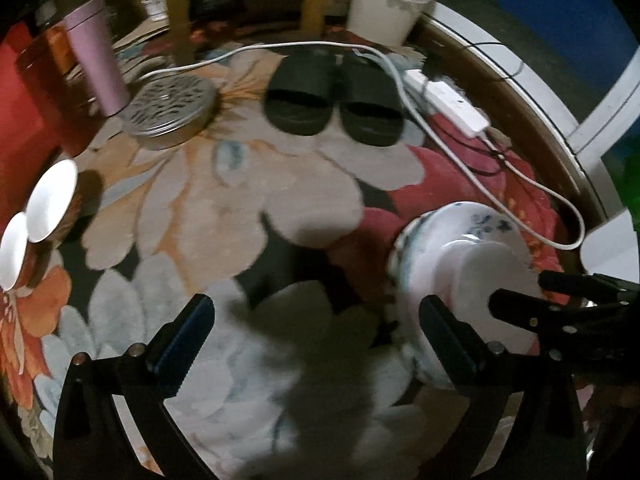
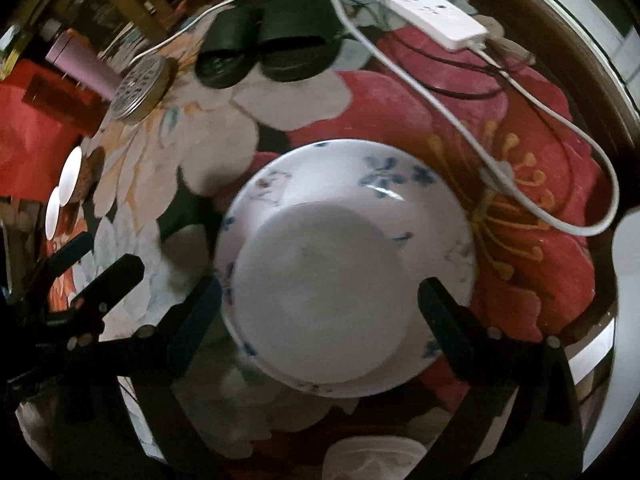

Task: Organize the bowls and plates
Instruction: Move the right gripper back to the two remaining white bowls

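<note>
A white plate with blue flower print (image 2: 384, 176) lies on the flowered carpet, with a plain white bowl (image 2: 320, 288) stacked on it. My right gripper (image 2: 320, 308) is open, its fingers on either side of the bowl. In the left wrist view the same plate (image 1: 452, 224) and bowl (image 1: 488, 280) sit at the right, with the right gripper (image 1: 516, 292) reaching in over them. My left gripper (image 1: 316, 332) is open and empty above the carpet. Two small white dishes (image 1: 54, 200) stand at the far left, and also show in the right wrist view (image 2: 70, 176).
Black slippers (image 1: 332, 100), a round metal tin (image 1: 172, 108), a pink tumbler (image 1: 96, 56), a white power strip (image 1: 448, 104) with its cable (image 2: 440, 108), a white bucket (image 1: 384, 0), wooden chair legs (image 1: 178, 12) and a red box (image 1: 20, 120) surround the carpet.
</note>
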The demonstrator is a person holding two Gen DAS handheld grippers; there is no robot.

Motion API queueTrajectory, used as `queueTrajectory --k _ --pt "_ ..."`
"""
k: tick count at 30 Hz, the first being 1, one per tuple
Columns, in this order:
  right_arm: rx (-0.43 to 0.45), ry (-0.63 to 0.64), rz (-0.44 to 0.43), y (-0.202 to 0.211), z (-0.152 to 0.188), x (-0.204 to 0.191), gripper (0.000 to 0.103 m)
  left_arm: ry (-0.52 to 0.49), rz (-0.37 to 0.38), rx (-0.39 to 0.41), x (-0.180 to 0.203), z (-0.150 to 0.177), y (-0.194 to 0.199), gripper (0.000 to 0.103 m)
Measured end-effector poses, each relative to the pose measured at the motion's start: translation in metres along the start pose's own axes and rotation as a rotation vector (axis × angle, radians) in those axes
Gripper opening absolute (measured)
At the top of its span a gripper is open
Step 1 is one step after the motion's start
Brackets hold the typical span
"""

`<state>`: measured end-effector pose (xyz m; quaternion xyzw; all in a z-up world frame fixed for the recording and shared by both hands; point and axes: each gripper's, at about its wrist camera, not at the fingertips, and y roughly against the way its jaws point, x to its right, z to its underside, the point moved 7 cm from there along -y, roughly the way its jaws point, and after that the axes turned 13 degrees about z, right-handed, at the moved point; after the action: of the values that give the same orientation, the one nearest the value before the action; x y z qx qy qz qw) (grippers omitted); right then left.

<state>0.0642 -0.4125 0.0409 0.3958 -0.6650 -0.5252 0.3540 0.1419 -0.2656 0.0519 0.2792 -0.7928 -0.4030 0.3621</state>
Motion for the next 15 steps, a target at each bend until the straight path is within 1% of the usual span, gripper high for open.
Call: queueTrajectory --k 3,9,15 --pt "0.011 0.037 -0.004 0.003 -0.002 -0.019 0.099 0.017 -0.027 0.008 -0.021 0.004 0.009 0.102" --pt "0.037 0.085 -0.017 0.01 -0.005 -0.051 0.099 0.085 -0.065 0.029 -0.063 0.013 0.029 0.102" --pt "0.05 0.157 -0.044 0.012 -0.005 -0.092 0.099 0.142 -0.089 0.04 -0.099 0.025 0.045 0.102"
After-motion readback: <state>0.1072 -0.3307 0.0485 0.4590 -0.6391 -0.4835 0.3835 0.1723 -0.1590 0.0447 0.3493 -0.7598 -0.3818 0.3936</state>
